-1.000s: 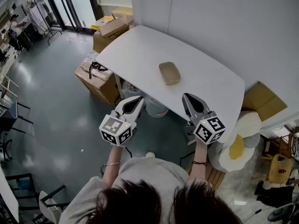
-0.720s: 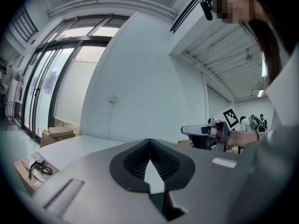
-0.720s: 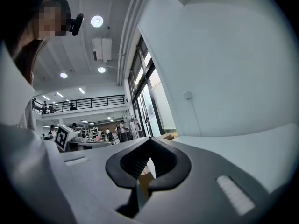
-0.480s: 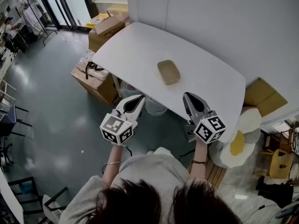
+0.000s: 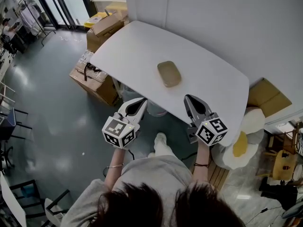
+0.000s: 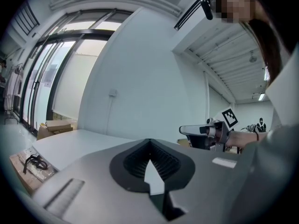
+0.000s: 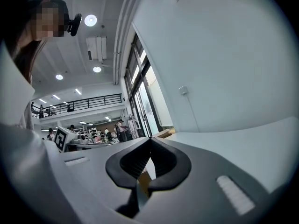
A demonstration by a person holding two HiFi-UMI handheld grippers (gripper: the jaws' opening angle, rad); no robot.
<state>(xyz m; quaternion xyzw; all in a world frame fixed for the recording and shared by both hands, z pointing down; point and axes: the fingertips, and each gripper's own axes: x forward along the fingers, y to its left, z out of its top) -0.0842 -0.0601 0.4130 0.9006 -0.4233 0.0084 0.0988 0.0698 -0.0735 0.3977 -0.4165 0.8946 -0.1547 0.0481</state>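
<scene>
The left gripper (image 5: pixel 141 100) and right gripper (image 5: pixel 187 98) hover, fingers together and empty, near the counter (image 5: pixel 137 51) bearing a tan pouch (image 5: pixel 169 74).

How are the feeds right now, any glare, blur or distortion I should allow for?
Head view: sharp and evenly lit, soft glare patches on the floor, hardly any shadow under the tan object on the table. Left gripper view: fisheye bend, dark round border, windows washed out. Right gripper view: same bend and border, ceiling lamp blown white.
</scene>
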